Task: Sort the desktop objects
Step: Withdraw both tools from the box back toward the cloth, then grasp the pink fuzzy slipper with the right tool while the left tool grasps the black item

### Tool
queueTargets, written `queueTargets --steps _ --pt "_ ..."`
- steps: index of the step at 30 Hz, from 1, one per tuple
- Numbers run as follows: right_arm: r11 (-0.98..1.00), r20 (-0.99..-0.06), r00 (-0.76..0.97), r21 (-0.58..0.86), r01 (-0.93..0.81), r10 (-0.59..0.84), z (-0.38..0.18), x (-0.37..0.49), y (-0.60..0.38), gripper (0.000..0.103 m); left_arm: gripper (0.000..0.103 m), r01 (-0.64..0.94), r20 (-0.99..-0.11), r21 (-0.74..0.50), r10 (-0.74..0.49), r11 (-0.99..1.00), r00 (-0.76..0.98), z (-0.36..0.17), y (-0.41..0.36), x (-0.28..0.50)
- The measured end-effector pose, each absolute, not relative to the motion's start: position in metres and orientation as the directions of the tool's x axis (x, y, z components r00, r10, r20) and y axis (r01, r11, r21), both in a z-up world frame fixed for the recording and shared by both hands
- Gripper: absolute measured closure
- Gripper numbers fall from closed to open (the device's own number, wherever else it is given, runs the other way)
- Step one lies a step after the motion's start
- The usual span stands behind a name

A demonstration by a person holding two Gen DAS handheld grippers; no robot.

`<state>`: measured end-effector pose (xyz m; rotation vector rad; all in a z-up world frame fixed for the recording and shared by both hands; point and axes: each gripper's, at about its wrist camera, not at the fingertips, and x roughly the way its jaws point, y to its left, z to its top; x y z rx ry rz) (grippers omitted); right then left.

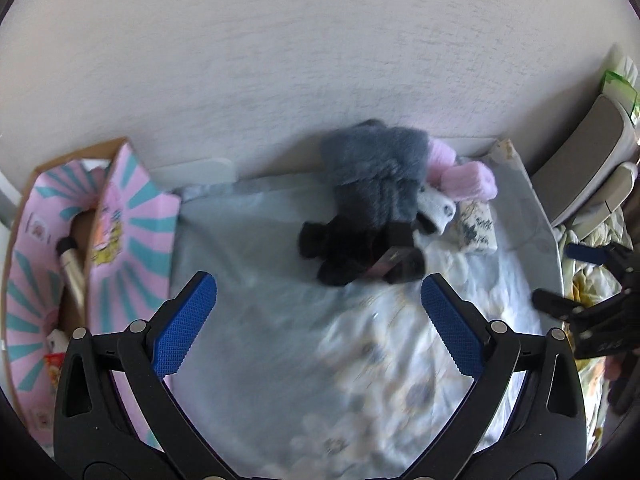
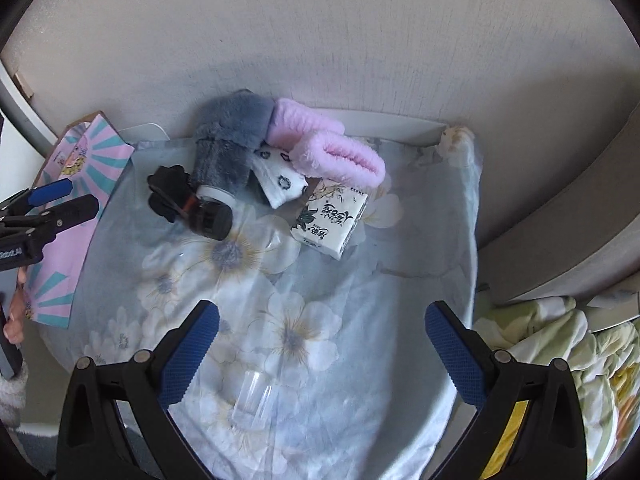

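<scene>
My left gripper is spread wide and holds nothing; its blue pads frame bare cloth. My right gripper is likewise spread wide and empty, above the flowered tablecloth.

Item positions, right wrist view:
- Clear plastic cup: lying on its side on the cloth at 6 o'clock, between my right fingers.
- Tissue pack: just past centre, at 12 o'clock.
- White patterned sock: touching the tissue pack's 10 o'clock corner.
- Pink fuzzy sock: at 12 o'clock, against the wall.
- Grey fuzzy sock: at 11 o'clock, touching the pink one.
- Dark bottle: lying on its side just below the grey sock, touching a black fabric item at its 9 o'clock.

Left wrist view: the pink and teal cardboard box stands open at 9 o'clock, at the cloth's edge. A cylindrical tube and a red packet lie inside it. This view is motion-blurred.
</scene>
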<state>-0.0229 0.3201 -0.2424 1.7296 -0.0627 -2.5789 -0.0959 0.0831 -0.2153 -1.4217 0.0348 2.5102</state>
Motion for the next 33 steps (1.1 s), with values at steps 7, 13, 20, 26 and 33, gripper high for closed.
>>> queueTargets --steps 7,13,20,26,33 --pt "-0.998 -0.917 -0.397 0.061 -0.021 -0.047 -0.263 -0.046 0.331 0.0 0.004 -0.275 -0.813 -0.063 0.209 -0.959 -0.544 -0.215 0.124 -0.106" --pt "-0.998 -0.901 -0.431 0.061 0.006 -0.058 -0.258 -0.073 0.342 0.0 0.015 -0.264 -0.817 -0.054 0.195 -0.963 -0.543 -0.226 0.136 -0.114" --pt "-0.996 -0.895 -0.438 0.091 0.001 -0.082 -0.269 -0.105 0.351 0.0 0.044 -0.244 -0.82 -0.039 0.17 -0.969 -0.547 -0.242 0.144 -0.116" --pt "-0.989 -0.897 -0.426 0.146 -0.028 -0.12 -0.288 -0.124 0.359 0.0 0.075 -0.224 -0.828 -0.055 0.17 -0.973 -0.535 -0.256 0.143 -0.116" --pt "-0.976 -0.89 -0.416 0.215 -0.02 -0.188 -0.299 -0.133 0.361 0.049 0.085 -0.219 -0.822 -0.06 0.173 -0.974 -0.543 -0.258 0.145 -0.113"
